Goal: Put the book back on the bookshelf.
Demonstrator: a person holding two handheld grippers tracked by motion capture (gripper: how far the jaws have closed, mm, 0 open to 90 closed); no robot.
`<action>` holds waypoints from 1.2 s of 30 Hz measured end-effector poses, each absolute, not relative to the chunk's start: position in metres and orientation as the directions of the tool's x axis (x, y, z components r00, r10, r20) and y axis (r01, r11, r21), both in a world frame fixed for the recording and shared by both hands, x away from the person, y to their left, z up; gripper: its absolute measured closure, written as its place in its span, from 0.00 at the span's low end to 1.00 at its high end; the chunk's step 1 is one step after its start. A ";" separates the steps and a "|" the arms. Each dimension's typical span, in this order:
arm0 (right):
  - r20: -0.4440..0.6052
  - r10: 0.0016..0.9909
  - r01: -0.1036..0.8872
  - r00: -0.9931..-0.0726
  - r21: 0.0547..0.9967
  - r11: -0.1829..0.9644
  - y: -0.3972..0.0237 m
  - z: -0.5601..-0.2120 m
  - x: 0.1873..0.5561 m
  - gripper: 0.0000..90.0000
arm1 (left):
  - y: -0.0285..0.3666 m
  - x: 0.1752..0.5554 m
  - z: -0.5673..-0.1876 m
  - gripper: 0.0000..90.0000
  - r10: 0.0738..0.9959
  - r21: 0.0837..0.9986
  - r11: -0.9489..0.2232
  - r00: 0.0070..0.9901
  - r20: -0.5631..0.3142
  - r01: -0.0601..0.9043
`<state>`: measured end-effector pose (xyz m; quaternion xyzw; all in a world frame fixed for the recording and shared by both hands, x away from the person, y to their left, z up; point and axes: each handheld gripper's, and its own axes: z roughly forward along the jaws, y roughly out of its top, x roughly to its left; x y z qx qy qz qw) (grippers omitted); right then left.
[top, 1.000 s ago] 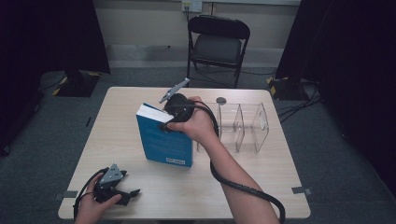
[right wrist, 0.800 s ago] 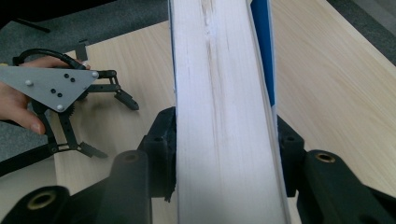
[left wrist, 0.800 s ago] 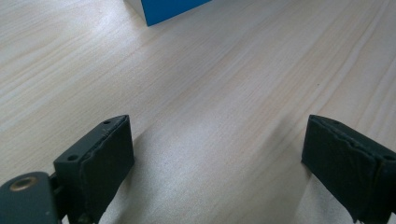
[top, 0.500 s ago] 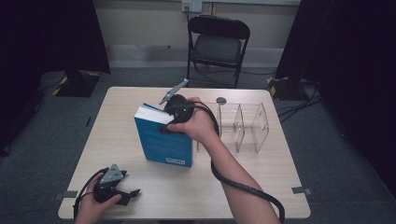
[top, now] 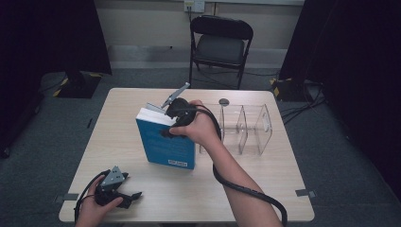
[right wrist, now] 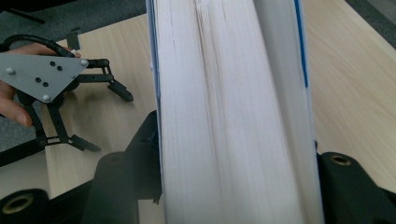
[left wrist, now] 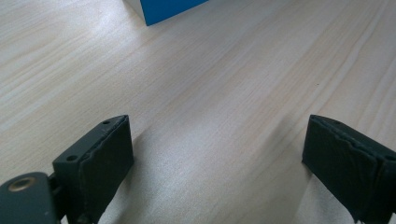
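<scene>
A thick blue book stands upright on its bottom edge at the middle of the table. My right gripper comes down on its top edge from the right. In the right gripper view the white page block sits between the jaws, and both black pads lie against the covers. These jaws have just been opening, with the book still between them. My left gripper rests low at the table's front left corner, well clear of the book. Its jaws stand wide apart over bare wood.
A clear acrylic divider rack stands just right of the book, behind my right hand. A small dark round object lies near the table's far edge. A black folding chair stands beyond the table.
</scene>
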<state>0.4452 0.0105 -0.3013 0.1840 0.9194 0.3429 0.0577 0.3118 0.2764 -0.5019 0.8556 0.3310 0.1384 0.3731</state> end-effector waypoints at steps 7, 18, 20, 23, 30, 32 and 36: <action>0.029 0.403 0.322 -0.915 0.656 0.683 0.009 -0.302 0.446 0.50 | 0.276 0.312 -0.502 0.08 0.666 0.729 -0.506 0.746 -0.010 0.461; 0.074 0.429 0.380 -0.900 0.613 0.692 0.007 -0.306 0.448 0.47 | 0.276 0.312 -0.502 0.08 0.665 0.723 -0.512 0.747 -0.008 0.464; 0.061 0.444 0.389 -0.894 0.597 0.701 0.007 -0.306 0.449 0.41 | 0.276 0.312 -0.502 0.08 0.668 0.724 -0.507 0.744 -0.014 0.468; 0.036 0.420 0.361 -0.907 0.580 0.730 0.005 -0.309 0.447 0.41 | 0.276 0.312 -0.502 0.07 0.668 0.723 -0.508 0.744 -0.013 0.468; 0.019 0.405 0.342 -0.914 0.571 0.746 0.006 -0.309 0.447 0.44 | 0.276 0.312 -0.501 0.07 0.664 0.722 -0.515 0.747 -0.005 0.462; 0.016 0.391 0.332 -0.920 0.561 0.758 0.007 -0.309 0.447 0.46 | 0.276 0.312 -0.502 0.07 0.664 0.722 -0.514 0.748 -0.007 0.463; 0.011 0.363 0.319 -0.932 0.503 0.803 0.010 -0.307 0.448 0.49 | 0.276 0.312 -0.502 0.07 0.664 0.722 -0.514 0.748 -0.008 0.464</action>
